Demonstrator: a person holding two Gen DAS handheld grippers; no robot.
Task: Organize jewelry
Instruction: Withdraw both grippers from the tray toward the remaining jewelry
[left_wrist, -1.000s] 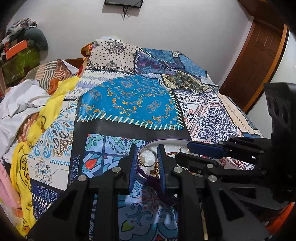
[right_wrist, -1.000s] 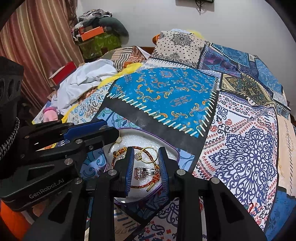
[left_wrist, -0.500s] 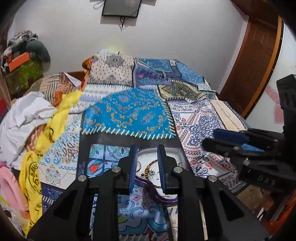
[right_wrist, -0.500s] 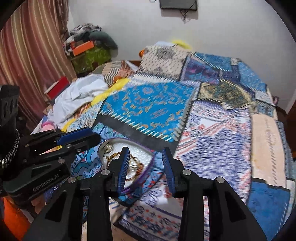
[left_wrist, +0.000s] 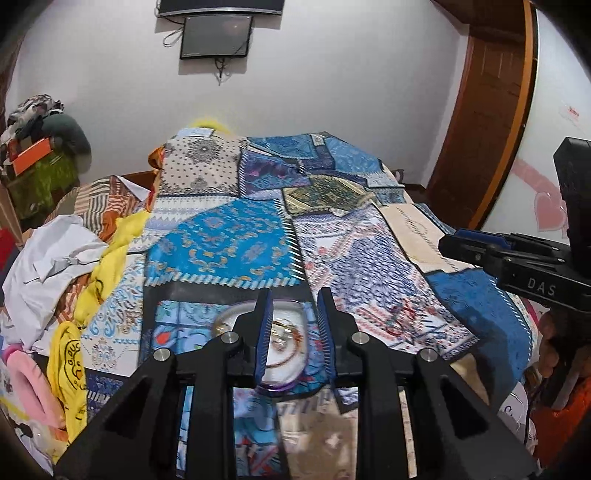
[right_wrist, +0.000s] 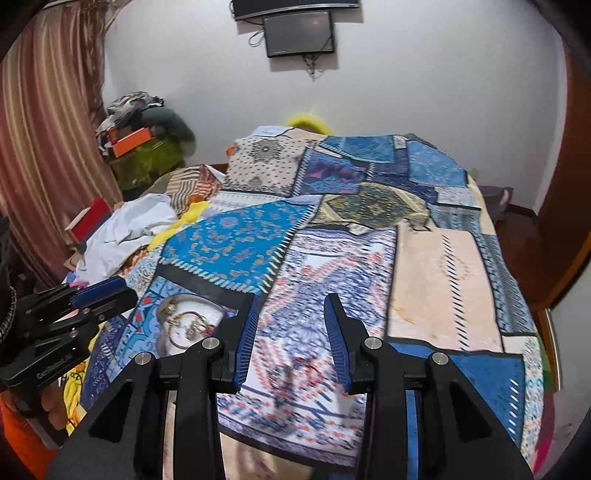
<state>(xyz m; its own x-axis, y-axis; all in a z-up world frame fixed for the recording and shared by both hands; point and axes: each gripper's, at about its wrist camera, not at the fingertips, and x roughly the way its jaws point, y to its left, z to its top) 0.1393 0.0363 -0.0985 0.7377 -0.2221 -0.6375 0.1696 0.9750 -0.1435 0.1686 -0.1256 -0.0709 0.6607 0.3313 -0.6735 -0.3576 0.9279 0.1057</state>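
A white oval tray with a purple rim (left_wrist: 236, 314) lies on the patchwork bedspread near the bed's front edge; it also shows in the right wrist view (right_wrist: 207, 308). Gold bangles and rings (right_wrist: 188, 325) lie in it, seen between my left fingers too (left_wrist: 282, 334). A small piece of jewelry (right_wrist: 295, 371) lies loose on the spread between my right fingers, blurred. My left gripper (left_wrist: 294, 325) is open and empty, held above the tray. My right gripper (right_wrist: 290, 334) is open wide and empty, to the right of the tray.
The bedspread (right_wrist: 236, 243) covers the whole bed. A heap of white and yellow clothes (left_wrist: 55, 258) lies along the left side. A wooden door (left_wrist: 484, 110) stands at the right. A screen (right_wrist: 299, 33) hangs on the far wall.
Both grippers have pulled back and up from the tray. The right gripper has swung right off the tray and opened wider. The left gripper has opened a little.
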